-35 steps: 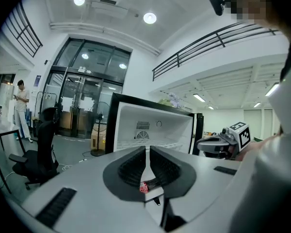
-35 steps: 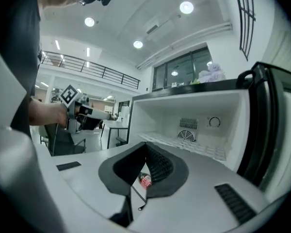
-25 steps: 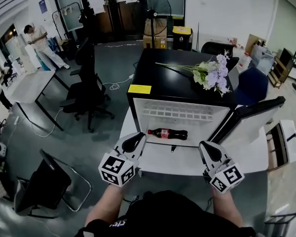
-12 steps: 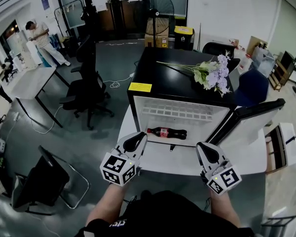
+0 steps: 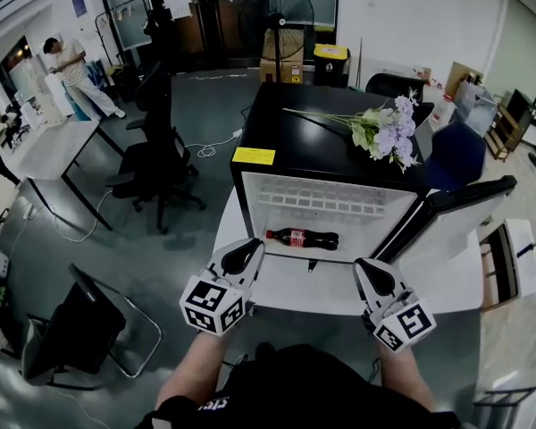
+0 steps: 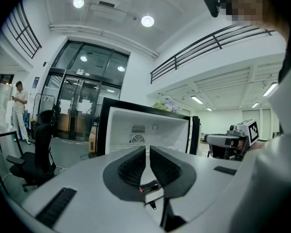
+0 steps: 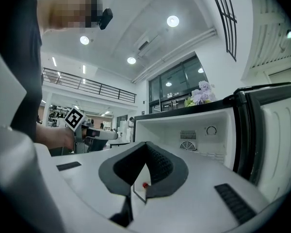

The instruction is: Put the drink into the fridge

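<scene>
A dark cola bottle [image 5: 302,238] with a red label lies on its side on the lower shelf of the open fridge [image 5: 250,206]. It stays apart from both grippers. My left gripper [image 5: 248,248] hovers just in front of the fridge's left side, jaws closed with nothing between them. My right gripper [image 5: 367,265] hangs in front of the right side, also shut and empty. In the left gripper view the gripper [image 6: 147,148] points at the white fridge interior [image 6: 140,130], and the bottle [image 6: 150,185] shows below the pads. In the right gripper view the gripper [image 7: 146,144] faces the same interior [image 7: 194,132].
The fridge door [image 5: 456,208] stands open to the right. A bunch of purple flowers [image 5: 381,134] and a yellow label [image 5: 253,156] lie on the black fridge top. Office chairs [image 5: 156,164], a white table [image 5: 45,155] and a standing person [image 5: 67,65] are at the left.
Both grippers have drifted only slightly and stay closed. The bottle lies where it was in the fridge.
</scene>
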### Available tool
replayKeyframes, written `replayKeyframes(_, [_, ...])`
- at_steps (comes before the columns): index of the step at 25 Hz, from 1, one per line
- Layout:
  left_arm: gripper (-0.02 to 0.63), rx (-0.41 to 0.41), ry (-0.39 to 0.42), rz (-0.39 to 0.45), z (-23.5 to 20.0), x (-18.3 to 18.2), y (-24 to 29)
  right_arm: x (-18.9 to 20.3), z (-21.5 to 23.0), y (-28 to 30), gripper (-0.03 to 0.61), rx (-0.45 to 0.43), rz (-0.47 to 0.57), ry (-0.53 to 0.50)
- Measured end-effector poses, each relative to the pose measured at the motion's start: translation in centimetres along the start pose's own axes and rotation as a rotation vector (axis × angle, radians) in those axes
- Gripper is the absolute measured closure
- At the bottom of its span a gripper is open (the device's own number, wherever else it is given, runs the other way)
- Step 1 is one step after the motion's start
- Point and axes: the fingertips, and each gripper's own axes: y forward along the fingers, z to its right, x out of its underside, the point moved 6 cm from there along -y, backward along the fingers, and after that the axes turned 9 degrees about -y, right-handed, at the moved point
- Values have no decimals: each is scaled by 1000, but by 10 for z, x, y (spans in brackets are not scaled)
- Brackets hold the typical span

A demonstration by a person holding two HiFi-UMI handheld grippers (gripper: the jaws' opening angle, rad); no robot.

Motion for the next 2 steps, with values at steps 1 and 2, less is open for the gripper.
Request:
replayKeyframes(1, [574, 1, 1, 0, -1, 0, 0, 1, -1, 0, 565, 1, -1, 1])
replayKeyframes(2, [574, 1, 1, 0, -2, -1, 0, 1, -1, 1, 566, 2, -2, 2])
